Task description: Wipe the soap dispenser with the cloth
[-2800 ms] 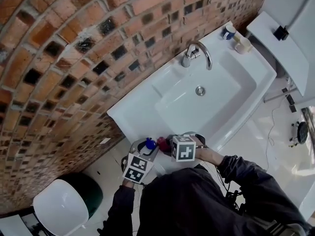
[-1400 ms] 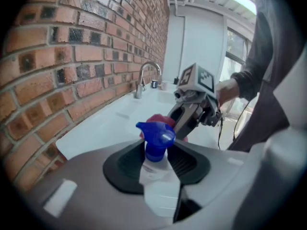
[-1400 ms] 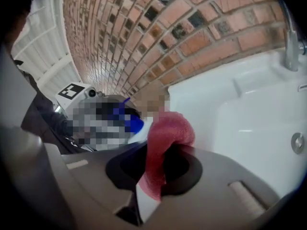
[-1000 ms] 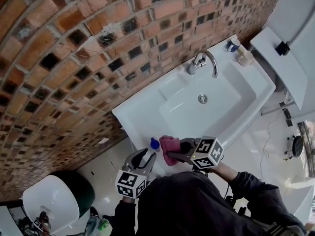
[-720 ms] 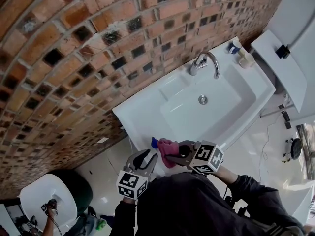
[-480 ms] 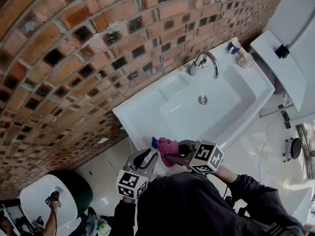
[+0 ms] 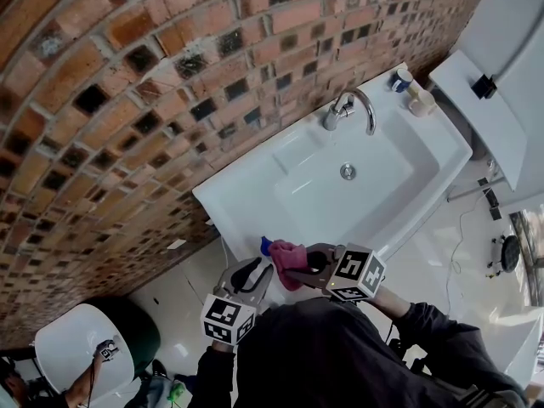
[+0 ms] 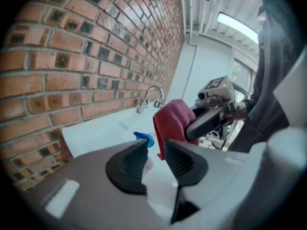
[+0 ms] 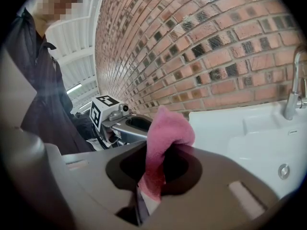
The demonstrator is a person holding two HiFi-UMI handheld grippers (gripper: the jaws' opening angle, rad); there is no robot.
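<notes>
Left jaws just closed onto soap dispenser (image 8: 144, 138); right jaws pinch cloth (image 9: 165, 131).

The sink's (image 7: 251, 189) basin is open down to the drain (image 7: 347, 171), with free passage above it from the front rim. Behind the sink the brick wall (image 7: 170, 75) blocks all passage, and the faucet (image 7: 350, 109) arches out over the basin from the middle of the back edge. A small blue pot (image 7: 398, 79) and a cream item (image 7: 418, 100) occupy the sink's far right corner. At its near left corner the soap dispenser (image 7: 266, 246) and the cloth (image 7: 287, 262), just beside each other, crowd the rim. A white fixture (image 7: 476, 92) stands close off the right end.
</notes>
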